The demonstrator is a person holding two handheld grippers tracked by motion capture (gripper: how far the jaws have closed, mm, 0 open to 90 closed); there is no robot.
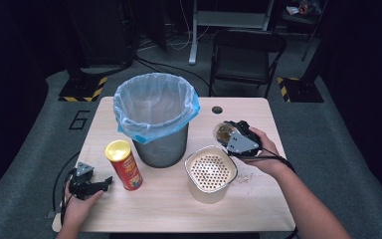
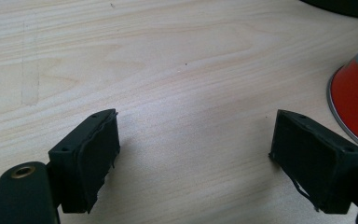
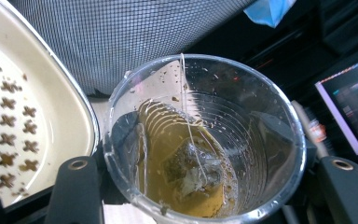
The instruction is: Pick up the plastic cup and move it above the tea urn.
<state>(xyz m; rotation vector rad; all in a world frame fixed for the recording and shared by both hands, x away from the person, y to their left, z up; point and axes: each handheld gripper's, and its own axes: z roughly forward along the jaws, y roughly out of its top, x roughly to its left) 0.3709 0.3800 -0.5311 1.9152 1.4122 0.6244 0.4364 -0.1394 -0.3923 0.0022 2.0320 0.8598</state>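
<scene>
Right tongs (image 1: 235, 135) are closed around a clear plastic cup (image 3: 205, 140) holding amber liquid and a tea bag (image 3: 186, 170), just beside the perforated cream container (image 1: 210, 173). Left tongs (image 1: 95, 185) rest wide open and empty on the tabletop (image 2: 168, 60), beside the red chip can (image 1: 124, 165) and near the lined mesh bin (image 1: 155, 117).

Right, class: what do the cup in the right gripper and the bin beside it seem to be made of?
The cup looks like clear, glossy plastic: the tea bag and ridged wall show through. The bin looks like grey metal mesh, lined with a thin, translucent blue plastic bag.
</scene>
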